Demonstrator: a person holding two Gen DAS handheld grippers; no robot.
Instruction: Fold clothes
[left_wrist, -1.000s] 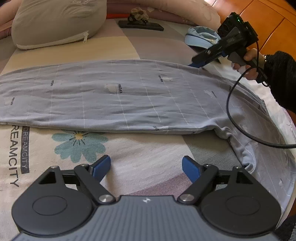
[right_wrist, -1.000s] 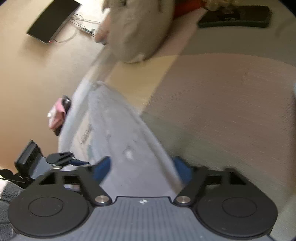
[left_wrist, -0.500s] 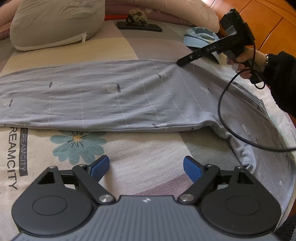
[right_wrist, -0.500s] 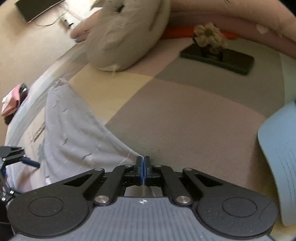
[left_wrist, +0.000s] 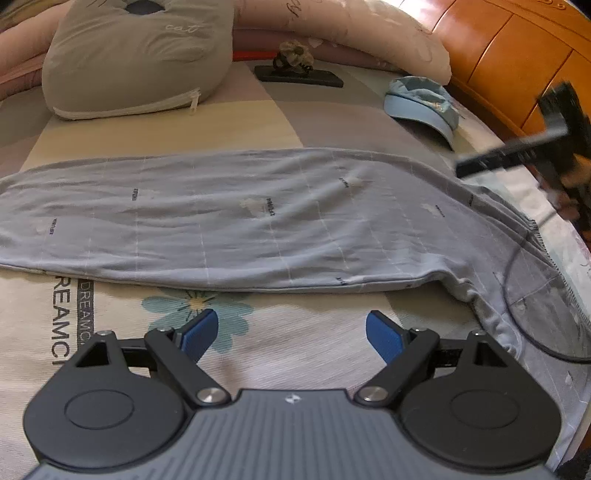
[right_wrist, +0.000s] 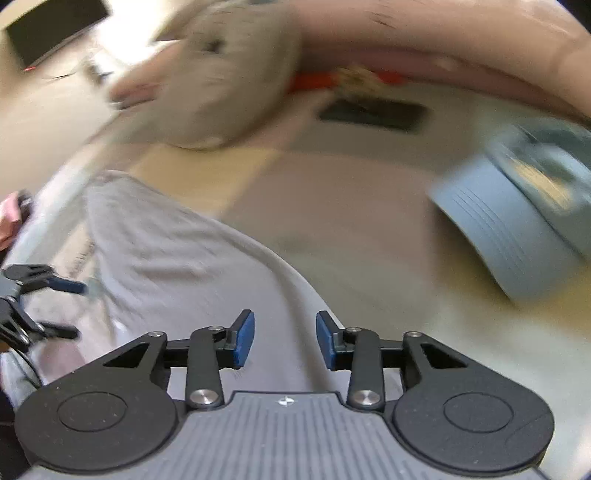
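Only left wrist view shows grey pants (left_wrist: 258, 218) unblurred; left gripper (left_wrist: 291, 334) wide open, empty; right gripper (right_wrist: 284, 338), 6 o'clock, opening, empty.

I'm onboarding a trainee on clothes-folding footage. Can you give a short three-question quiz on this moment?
1. True or false: the left tool has its pads pressed on the grey garment.
2. Which lies nearest the garment's right end: A) the grey pillow, B) the blue cap, C) the black phone?
3. Fill in: nothing sits between the pads of the right tool, and its jaws are ____.

Key: 1 false; 2 B; 3 opening.
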